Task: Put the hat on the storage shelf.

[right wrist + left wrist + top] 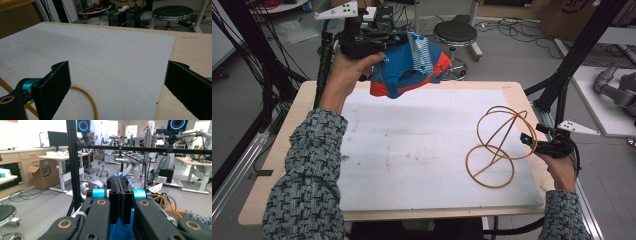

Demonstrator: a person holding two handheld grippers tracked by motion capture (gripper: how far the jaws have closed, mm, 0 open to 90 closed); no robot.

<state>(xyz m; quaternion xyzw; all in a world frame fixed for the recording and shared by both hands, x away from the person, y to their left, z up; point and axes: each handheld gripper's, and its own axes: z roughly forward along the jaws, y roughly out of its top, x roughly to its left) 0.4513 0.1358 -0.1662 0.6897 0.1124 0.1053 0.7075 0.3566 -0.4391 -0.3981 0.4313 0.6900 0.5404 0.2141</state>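
Observation:
A blue and orange cloth item [404, 72] with a blue-and-white striped part hangs in the air over the far edge of the table. My left gripper [401, 41] is shut on its top; in the left gripper view the jaws [119, 185] are pressed together with blue cloth [117, 232] under them. An orange wire frame [498, 146] made of rings stands on the white mat [412, 145] at the right. My right gripper [527, 139] sits just right of the frame, open, with a bare mat between its jaws [117, 67] and a wire loop [86, 97] near the left jaw.
The mat covers most of a wooden table [282, 150]. A black stool [455, 33] stands behind the far edge, with cables on the floor. Black frame posts [569, 65] rise at the table's right and left sides.

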